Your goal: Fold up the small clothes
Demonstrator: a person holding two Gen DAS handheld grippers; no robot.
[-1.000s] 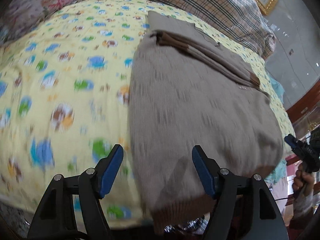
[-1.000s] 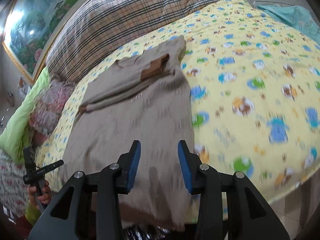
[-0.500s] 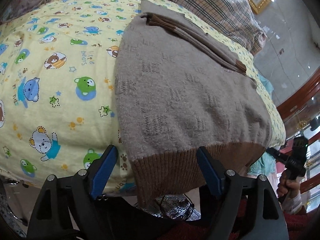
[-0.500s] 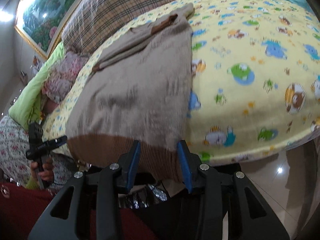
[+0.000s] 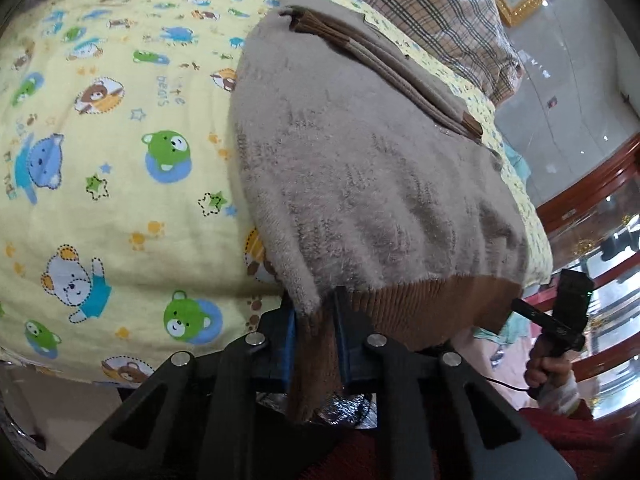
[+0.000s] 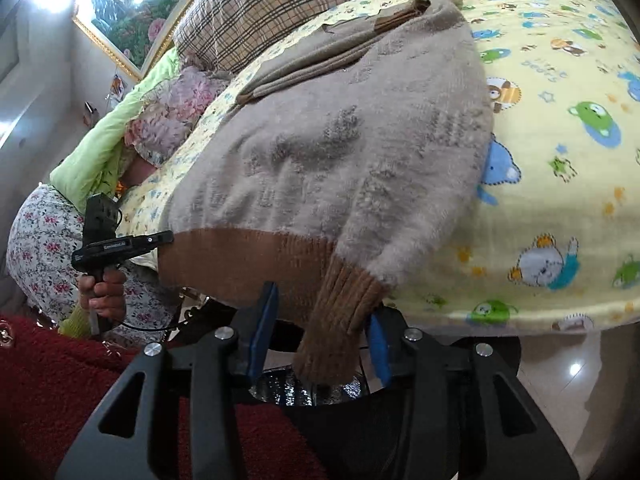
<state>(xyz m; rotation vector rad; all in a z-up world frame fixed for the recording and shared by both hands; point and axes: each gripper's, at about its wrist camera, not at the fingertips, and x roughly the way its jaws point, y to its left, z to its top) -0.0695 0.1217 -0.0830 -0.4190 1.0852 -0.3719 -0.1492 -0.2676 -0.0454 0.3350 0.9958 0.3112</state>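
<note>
A beige knit sweater [image 5: 360, 168] with a brown ribbed hem lies on the yellow bear-print blanket [image 5: 100, 152], sleeves folded across its far end. Its hem hangs over the near bed edge. My left gripper [image 5: 314, 344] is shut on the hem's left corner. In the right wrist view the sweater [image 6: 340, 152] lies the same way. My right gripper [image 6: 320, 344] has its jaws apart on either side of the hem's right corner [image 6: 340, 320]; the blue pads do not touch the cloth.
A plaid pillow [image 5: 420, 4] lies at the head of the bed. A green quilt and floral cloth [image 6: 132, 128] lie at the left. A framed painting [image 6: 132, 12] hangs behind. Tiled floor [image 6: 560, 368] lies below the bed edge.
Both grippers have come down from over the sweater to its hem at the bed edge. The left jaws have closed on the hem corner. The right jaws have widened around the other corner.
</note>
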